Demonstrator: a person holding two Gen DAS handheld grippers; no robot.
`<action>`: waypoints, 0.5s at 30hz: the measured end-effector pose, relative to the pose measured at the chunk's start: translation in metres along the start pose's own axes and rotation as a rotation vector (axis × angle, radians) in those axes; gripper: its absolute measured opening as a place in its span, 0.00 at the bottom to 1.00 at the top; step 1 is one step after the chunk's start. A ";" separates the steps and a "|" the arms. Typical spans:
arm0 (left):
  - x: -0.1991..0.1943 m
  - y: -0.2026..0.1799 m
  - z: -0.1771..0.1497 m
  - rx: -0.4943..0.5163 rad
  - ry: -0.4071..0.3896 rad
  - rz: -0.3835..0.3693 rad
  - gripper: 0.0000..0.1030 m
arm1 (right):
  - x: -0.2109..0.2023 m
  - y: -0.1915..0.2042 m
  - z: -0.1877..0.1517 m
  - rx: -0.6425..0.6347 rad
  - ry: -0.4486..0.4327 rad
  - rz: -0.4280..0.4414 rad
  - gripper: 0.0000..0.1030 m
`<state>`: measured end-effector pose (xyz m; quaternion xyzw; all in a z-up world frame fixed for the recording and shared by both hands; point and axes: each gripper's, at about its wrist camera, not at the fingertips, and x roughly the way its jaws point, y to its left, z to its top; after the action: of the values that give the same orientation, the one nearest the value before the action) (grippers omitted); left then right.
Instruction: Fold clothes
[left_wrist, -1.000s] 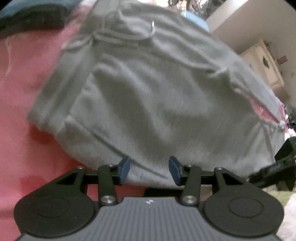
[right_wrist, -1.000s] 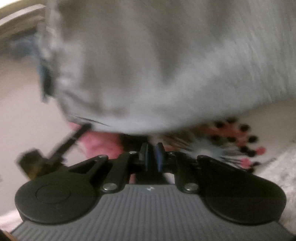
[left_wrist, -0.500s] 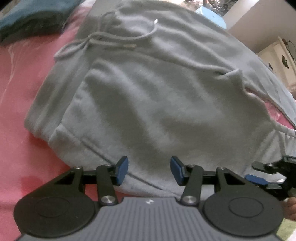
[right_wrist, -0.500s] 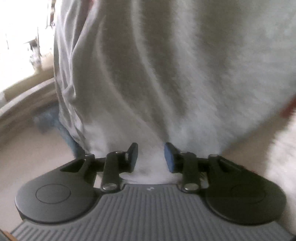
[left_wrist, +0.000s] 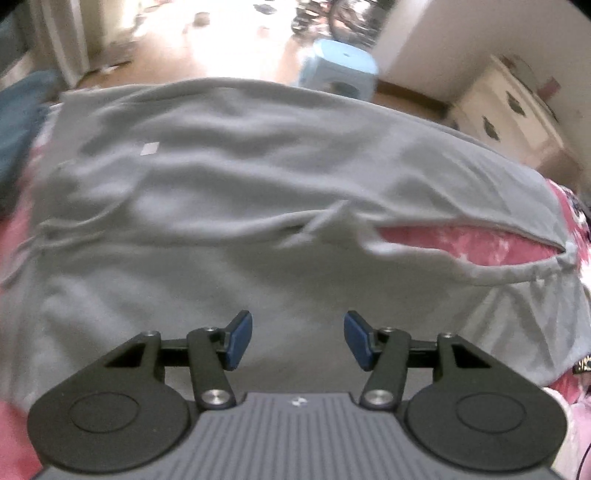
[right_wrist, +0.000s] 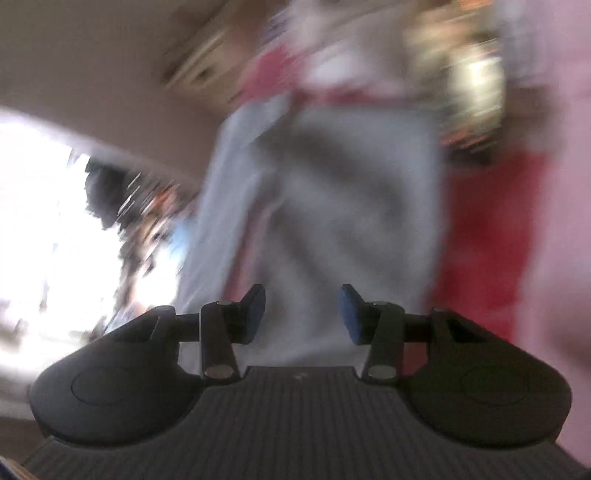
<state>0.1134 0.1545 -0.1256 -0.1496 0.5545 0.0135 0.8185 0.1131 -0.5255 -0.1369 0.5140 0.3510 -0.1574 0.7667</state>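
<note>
A grey sweat garment lies spread over a pink bedcover, with a drawstring and a small white label showing. My left gripper hovers over its near part, jaws opening, nothing between the blue pads. In the right wrist view, heavily blurred, the same grey garment stretches away ahead. My right gripper hangs above it with jaws opening and nothing pinched between them.
A dark teal cloth lies at the bed's left edge. Beyond the bed stand a light blue stool and a cream cabinet. Red and pink bedding lies right of the garment in the right view.
The right gripper went from shut to open and swung away fast, its view now blurred. The left gripper moved across the garment and its jaws widened a little.
</note>
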 end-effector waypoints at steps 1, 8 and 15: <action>0.008 -0.009 0.002 0.019 -0.001 -0.015 0.55 | 0.001 -0.013 0.004 0.026 -0.029 -0.031 0.42; 0.040 -0.060 0.015 0.174 -0.034 -0.103 0.54 | 0.028 -0.021 -0.020 0.041 -0.179 -0.118 0.42; 0.066 -0.082 0.016 0.205 -0.014 -0.148 0.54 | 0.047 -0.010 -0.046 0.024 -0.271 -0.275 0.40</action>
<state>0.1684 0.0706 -0.1615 -0.1054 0.5347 -0.1027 0.8321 0.1230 -0.4830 -0.1873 0.4444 0.3097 -0.3323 0.7721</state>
